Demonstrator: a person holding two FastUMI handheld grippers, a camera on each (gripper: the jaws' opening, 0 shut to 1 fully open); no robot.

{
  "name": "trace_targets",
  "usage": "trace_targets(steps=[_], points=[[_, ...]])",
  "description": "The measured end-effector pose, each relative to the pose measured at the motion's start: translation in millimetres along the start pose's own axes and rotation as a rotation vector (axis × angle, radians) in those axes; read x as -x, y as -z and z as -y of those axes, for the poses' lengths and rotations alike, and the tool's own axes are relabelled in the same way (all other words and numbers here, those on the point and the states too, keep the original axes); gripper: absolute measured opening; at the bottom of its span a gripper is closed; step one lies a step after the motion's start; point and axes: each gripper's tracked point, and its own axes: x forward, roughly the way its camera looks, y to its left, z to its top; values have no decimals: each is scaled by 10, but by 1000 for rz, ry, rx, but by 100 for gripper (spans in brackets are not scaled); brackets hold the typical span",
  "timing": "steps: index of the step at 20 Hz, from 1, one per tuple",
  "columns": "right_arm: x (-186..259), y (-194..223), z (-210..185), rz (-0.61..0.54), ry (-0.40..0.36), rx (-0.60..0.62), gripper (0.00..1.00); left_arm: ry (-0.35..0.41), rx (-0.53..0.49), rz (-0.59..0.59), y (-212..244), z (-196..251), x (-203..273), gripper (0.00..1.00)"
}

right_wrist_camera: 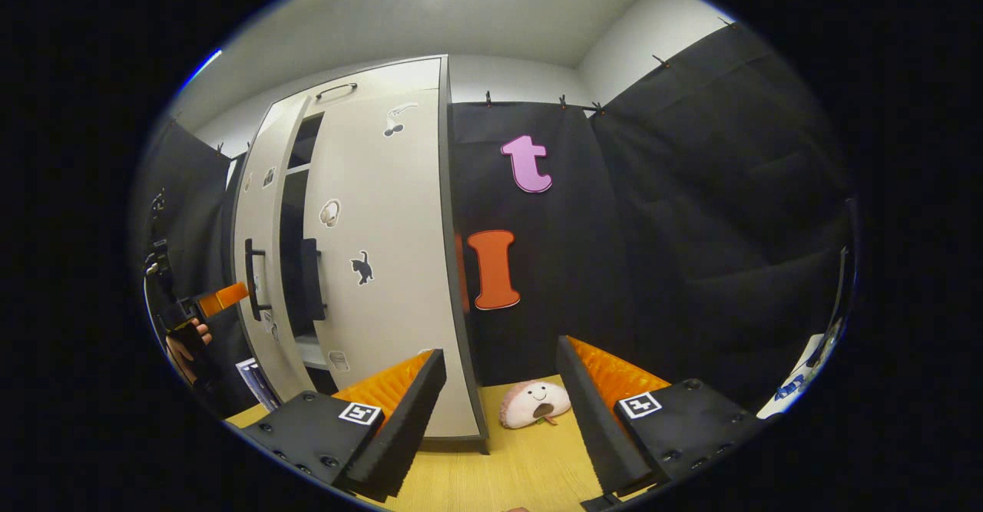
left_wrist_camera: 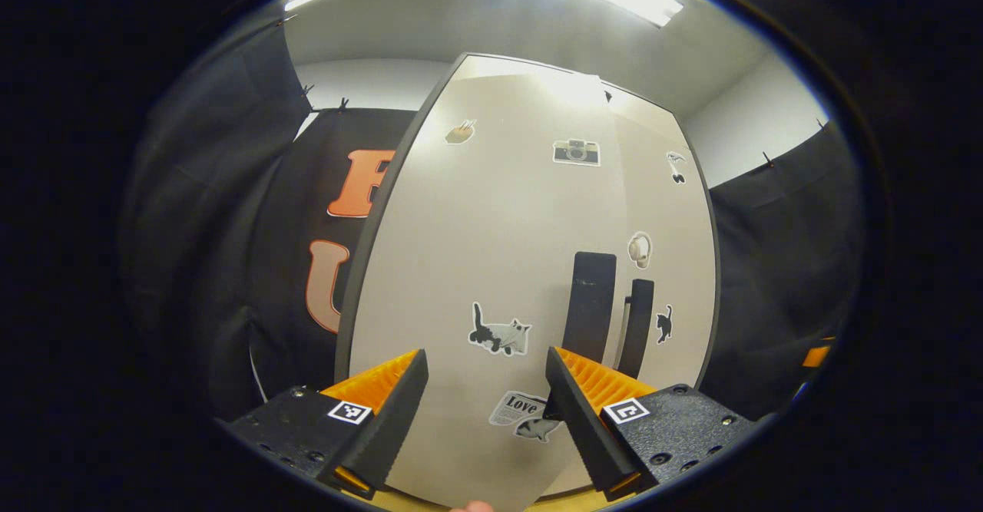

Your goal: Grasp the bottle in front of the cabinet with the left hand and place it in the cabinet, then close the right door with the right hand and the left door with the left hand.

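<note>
Directly ahead of the left tongs (left_wrist_camera: 485, 389), filling the centre of the left gripper view, stands the tall pale-grey cabinet's sticker-covered left door (left_wrist_camera: 491, 266). The tongs are wide apart and hold nothing; the door face shows in the gap between them. That door's black vertical bar handle (left_wrist_camera: 589, 308) lies right of centre, just above the right-hand finger, long axis upright. A second black handle (left_wrist_camera: 637, 326), on the right door (left_wrist_camera: 668, 266), sits just beside it.

Left of centre in the right gripper view, a dark gap (right_wrist_camera: 292, 251) remains between the left door (right_wrist_camera: 257, 251) and the right door (right_wrist_camera: 380, 266), so the left door appears not fully shut; the right one looks about closed. The bottle cannot be made out; presumably it is inside the cabinet, but that is a judgement only. At the left edge of that view the left tongs (right_wrist_camera: 223, 297) and the hand (right_wrist_camera: 188, 343) holding them sit just beside the left door, far nearer than the right tongs (right_wrist_camera: 499, 412), which are wide apart, empty, and pointed at the black cloth wall (right_wrist_camera: 691, 228) over the light wooden counter (right_wrist_camera: 507, 466), with a small pink plush toy (right_wrist_camera: 535, 403) between them.

Judgement: the coming move is a push straight forward on the left door's face by the left tongs.
</note>
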Motion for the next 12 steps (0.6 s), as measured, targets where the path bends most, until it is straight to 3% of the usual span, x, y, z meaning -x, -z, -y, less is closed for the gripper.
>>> trace_targets(steps=[7,8,12], points=[[81,16,124,-6,38,14,89,3,-30,-1,74,103,-279,94],[92,23,136,-8,41,15,96,2,-27,-1,79,101,-286,94],[122,62,109,-23,29,22,96,2,-29,-5,90,103,-305,94]])
